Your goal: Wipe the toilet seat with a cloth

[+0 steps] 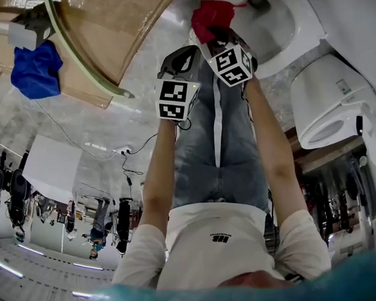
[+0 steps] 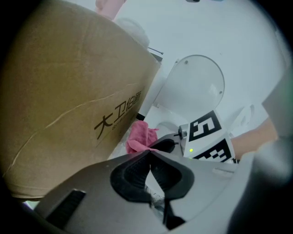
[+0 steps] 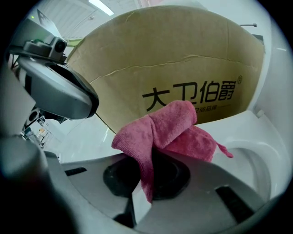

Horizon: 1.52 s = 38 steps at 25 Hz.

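My right gripper (image 3: 149, 169) is shut on a pink-red cloth (image 3: 169, 128), which bunches up beyond the jaws. In the head view the cloth (image 1: 212, 16) hangs over the near rim of the white toilet (image 1: 282, 31), by the open bowl. The right gripper's marker cube (image 1: 234, 62) is just behind it. My left gripper (image 2: 149, 157) is shut with nothing in it, its pads meeting at the tips. It is held beside the right one (image 1: 180, 62), off the toilet. The left gripper view shows the cloth (image 2: 139, 137) ahead and the raised toilet lid (image 2: 197, 87).
A large cardboard box (image 1: 106, 31) stands close to the toilet's left side. A blue cloth (image 1: 36, 70) lies at its far left. A second white toilet (image 1: 330, 108) stands to the right. A cable (image 1: 122, 153) runs across the floor.
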Motion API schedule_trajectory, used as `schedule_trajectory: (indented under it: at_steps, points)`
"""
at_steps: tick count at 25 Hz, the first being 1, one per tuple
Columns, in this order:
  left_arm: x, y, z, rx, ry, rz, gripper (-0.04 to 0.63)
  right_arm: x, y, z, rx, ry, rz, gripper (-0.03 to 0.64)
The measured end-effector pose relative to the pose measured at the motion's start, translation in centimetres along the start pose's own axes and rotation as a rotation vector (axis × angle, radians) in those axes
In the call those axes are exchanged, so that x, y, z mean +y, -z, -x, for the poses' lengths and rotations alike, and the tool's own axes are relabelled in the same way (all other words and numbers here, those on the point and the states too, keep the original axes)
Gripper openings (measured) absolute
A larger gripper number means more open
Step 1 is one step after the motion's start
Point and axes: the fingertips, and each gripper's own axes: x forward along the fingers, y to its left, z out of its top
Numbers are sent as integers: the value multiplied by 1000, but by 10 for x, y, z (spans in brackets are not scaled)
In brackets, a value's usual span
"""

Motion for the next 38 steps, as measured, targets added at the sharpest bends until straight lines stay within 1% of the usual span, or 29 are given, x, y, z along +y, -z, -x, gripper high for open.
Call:
schedule_trajectory:
  at_steps: [9, 13, 17, 23, 31, 38]
  points:
    - [2, 21, 6, 30, -16, 3, 11, 24, 14, 3, 9, -27, -22, 18]
    - [-2, 34, 8, 50, -15, -8, 11, 32, 22, 6, 5, -38, -31, 18]
    - [-3, 44, 12, 53, -28, -10, 11, 40, 28, 8, 2, -45, -18, 18]
    - [-12, 59, 20, 62, -32, -15, 11, 58, 48, 15, 24, -62, 5, 18]
    - [-26, 75, 23, 74, -21, -17, 11, 75, 72, 25, 34, -68, -24, 18]
    - [-34, 81, 21, 97, -2, -47, 11, 84, 89, 33, 32, -65, -56, 18]
